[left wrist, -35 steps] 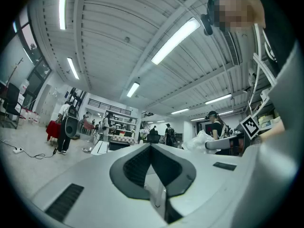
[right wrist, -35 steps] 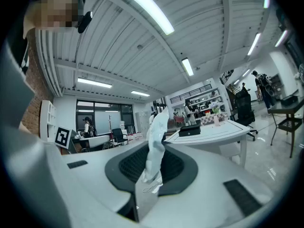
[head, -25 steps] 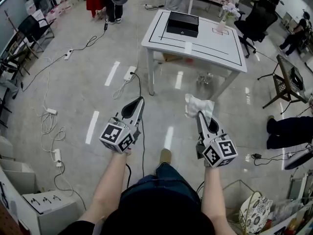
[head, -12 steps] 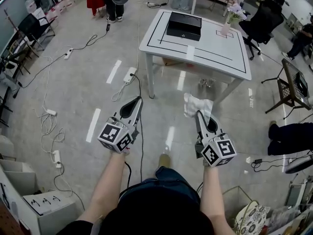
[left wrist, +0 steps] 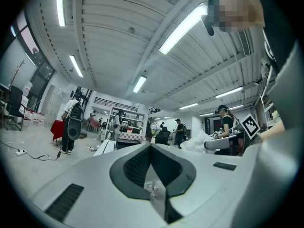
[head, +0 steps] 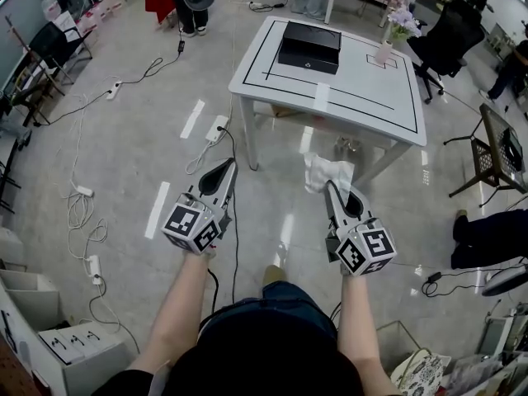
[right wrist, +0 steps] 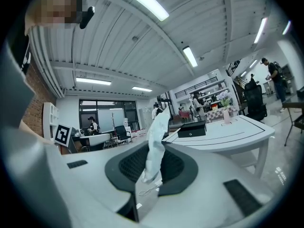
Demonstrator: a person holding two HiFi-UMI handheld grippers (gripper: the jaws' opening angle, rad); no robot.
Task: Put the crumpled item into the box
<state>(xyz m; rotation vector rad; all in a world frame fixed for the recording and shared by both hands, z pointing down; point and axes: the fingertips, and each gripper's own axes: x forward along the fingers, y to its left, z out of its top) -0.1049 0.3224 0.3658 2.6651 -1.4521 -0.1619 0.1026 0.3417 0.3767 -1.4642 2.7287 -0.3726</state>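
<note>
A crumpled white item [head: 324, 172] sticks out past the tip of my right gripper [head: 332, 191], which is shut on it; in the right gripper view the white item [right wrist: 156, 141] stands pinched between the dark pads. My left gripper [head: 226, 170] is shut with nothing in it, held level with the right one over the floor; its jaws [left wrist: 151, 148] meet at the tip. The black box [head: 309, 45] lies on the far left part of the white table [head: 363, 97], ahead of both grippers. The box [right wrist: 191, 128] also shows in the right gripper view.
A small vase with flowers [head: 388, 46] stands at the table's far right. Cables and power strips [head: 217, 126] trail over the floor at the left. A black office chair [head: 445, 31] and a side stand [head: 495, 151] are at the right. People stand at the back.
Both grippers and I have moved a little closer to the table; the table and box sit lower and larger in the head view. The grip on the white item is unchanged.
</note>
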